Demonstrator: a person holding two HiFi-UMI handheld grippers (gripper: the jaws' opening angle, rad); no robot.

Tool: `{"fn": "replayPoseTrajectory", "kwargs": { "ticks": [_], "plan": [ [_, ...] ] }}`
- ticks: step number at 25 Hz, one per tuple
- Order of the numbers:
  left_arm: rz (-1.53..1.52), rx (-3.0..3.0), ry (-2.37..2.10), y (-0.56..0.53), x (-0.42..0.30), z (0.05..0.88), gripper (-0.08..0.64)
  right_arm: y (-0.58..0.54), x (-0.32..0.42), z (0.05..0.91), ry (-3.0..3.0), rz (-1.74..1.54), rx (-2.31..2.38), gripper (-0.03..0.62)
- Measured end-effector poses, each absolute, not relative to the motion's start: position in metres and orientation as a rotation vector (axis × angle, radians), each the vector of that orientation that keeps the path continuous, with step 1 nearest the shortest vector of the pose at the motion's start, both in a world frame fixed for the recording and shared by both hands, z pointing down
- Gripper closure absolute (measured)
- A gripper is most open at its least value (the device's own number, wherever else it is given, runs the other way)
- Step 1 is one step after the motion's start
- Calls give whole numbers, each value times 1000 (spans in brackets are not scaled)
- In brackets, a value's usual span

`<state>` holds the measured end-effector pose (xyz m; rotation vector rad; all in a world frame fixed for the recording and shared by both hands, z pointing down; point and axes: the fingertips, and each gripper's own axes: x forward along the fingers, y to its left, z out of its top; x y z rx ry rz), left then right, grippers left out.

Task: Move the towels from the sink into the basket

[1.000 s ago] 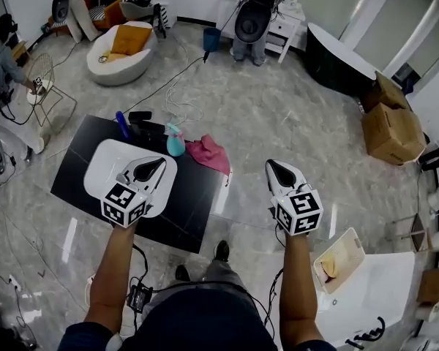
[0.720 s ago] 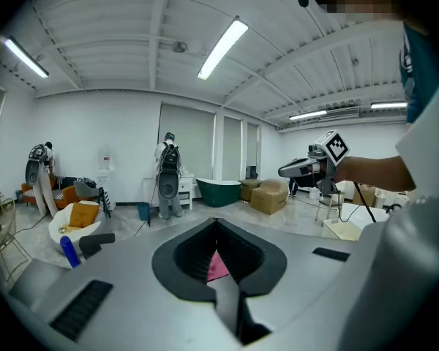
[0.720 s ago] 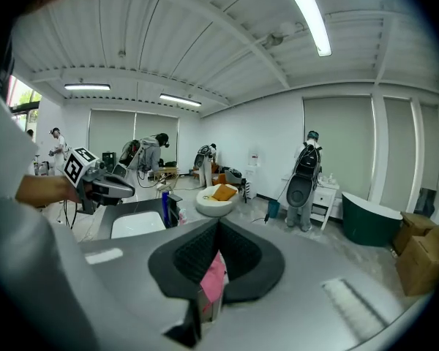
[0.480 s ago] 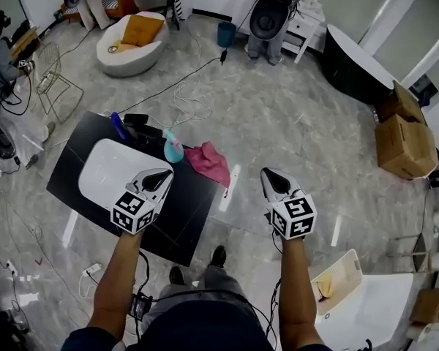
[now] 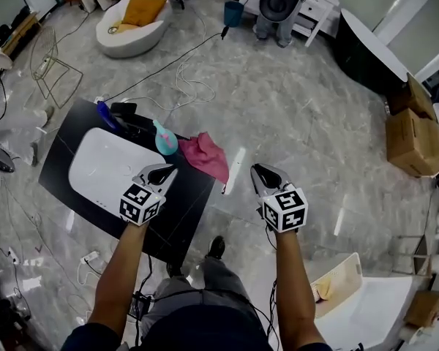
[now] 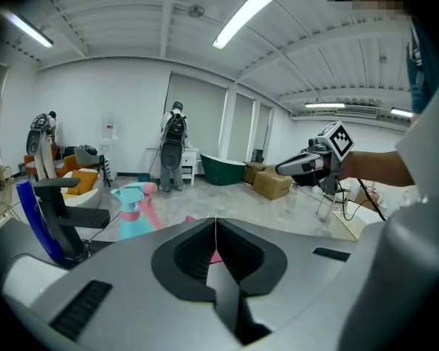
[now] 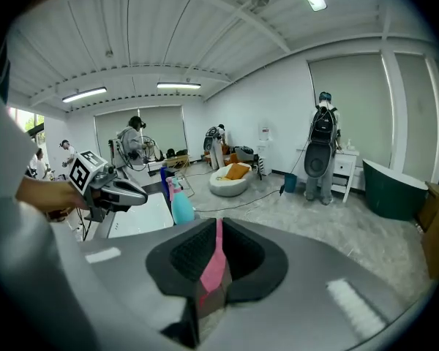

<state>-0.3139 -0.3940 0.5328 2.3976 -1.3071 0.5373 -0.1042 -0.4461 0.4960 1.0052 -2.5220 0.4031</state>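
Pink towel [image 5: 205,156] on black counter [image 5: 186,210] (whole only in head view)

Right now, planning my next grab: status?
Left gripper shut, empty; right gripper opening, empty. Pink towel on counter, outside sink. Spray bottle beside it.

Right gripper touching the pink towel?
Apart. Head view shows floor between the right gripper and the towel; its jaws are opening, nothing between them.

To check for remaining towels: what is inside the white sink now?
The sink shows a bare white basin, no towel. The left gripper covers its near corner. A pink towel lies outside, on the black counter.
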Motion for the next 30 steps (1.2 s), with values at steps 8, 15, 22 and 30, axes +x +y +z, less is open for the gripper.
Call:
{"fn": "replayPoseTrajectory", "kwargs": {
  "ticks": [8, 15, 22, 30],
  "plan": [
    [581, 2355, -1279, -422, -298, 582, 552, -463, -108, 558, -2499, 512, 948, 545],
    [625, 2318, -1272, -442, -290, 620, 524, -472, -114, 609, -2482, 652, 902, 524],
    [680, 2278, -1297, -459, -285, 660, 449, -477, -125, 659, -2459, 768, 858, 491],
    [763, 2239, -1358, -472, -286, 693, 393, -477, -137, 706, -2452, 950, 819, 429]
  ]
}}
